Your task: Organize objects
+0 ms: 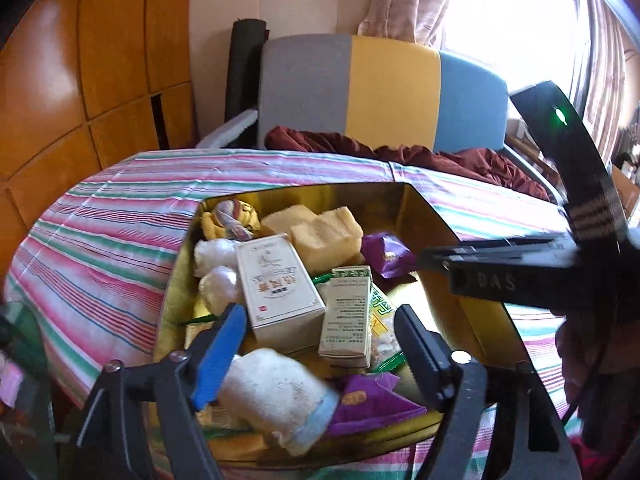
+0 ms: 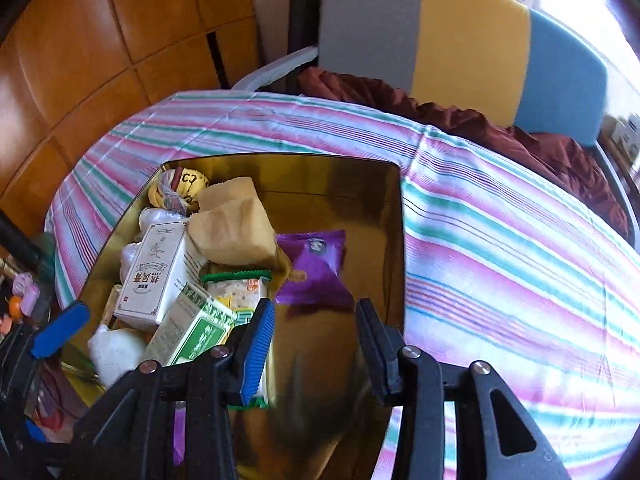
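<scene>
A gold tray [image 1: 436,216] [image 2: 280,168] on the striped table holds several items: a white box [image 1: 276,288] [image 2: 154,276], a green-and-white box [image 1: 348,316] [image 2: 192,330], yellow sponges [image 1: 320,232] [image 2: 236,224], purple packets [image 1: 386,256] [image 2: 316,272], white wrapped lumps [image 1: 218,284] and a white towel roll [image 1: 276,396]. My left gripper [image 1: 320,328] is open above the tray's near end, the towel roll between its fingers but not gripped. My right gripper [image 2: 316,320] is open over the tray's bare right part. It also shows in the left wrist view [image 1: 480,264].
The pink, green and white striped tablecloth [image 1: 120,220] [image 2: 500,240] covers the table. A grey, yellow and blue chair [image 1: 380,92] [image 2: 460,36] with maroon cloth [image 1: 440,160] stands behind. Wooden cabinets [image 1: 80,80] are at the left. A window [image 1: 520,20] is at the right.
</scene>
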A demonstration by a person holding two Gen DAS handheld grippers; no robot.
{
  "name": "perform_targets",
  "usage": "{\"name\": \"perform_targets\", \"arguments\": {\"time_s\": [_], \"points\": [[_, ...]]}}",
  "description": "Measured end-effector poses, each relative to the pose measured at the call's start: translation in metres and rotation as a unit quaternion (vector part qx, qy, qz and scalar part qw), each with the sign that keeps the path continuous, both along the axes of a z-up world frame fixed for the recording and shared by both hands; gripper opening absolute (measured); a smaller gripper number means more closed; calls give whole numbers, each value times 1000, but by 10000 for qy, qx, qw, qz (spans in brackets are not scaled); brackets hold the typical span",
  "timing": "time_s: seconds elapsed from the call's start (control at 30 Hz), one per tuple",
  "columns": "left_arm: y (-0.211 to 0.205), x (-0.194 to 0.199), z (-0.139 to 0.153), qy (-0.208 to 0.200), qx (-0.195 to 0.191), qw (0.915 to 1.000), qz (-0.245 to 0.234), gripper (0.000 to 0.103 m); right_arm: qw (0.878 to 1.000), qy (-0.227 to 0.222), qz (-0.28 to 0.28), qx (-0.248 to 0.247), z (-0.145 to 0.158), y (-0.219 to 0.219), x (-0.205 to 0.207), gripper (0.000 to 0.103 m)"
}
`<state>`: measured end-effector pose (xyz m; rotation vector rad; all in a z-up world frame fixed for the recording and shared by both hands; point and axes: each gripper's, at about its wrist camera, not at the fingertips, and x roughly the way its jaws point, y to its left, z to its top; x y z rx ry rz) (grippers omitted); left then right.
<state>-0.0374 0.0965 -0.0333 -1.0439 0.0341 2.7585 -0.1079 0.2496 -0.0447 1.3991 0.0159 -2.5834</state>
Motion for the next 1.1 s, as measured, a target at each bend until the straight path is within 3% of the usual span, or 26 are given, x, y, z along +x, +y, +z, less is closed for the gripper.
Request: {"name": "perform_targets", "arguments": {"time_s": [0.3, 0.47, 0.63, 1.1], "points": [[-16, 27, 16, 206, 116, 9993, 275, 103, 9966, 350, -742, -13, 1, 14, 58, 47], [-21, 37, 22, 265, 115, 9988, 391, 103, 9954, 476, -824, 79, -3, 14, 82, 47], [-18, 44, 23, 322, -229, 9970, 667, 103, 9942, 640, -845, 164, -1, 12, 93, 47], [-34, 48, 19, 134, 232, 9966, 779, 103, 9910, 889, -952, 317, 1, 3, 105, 47]]}}
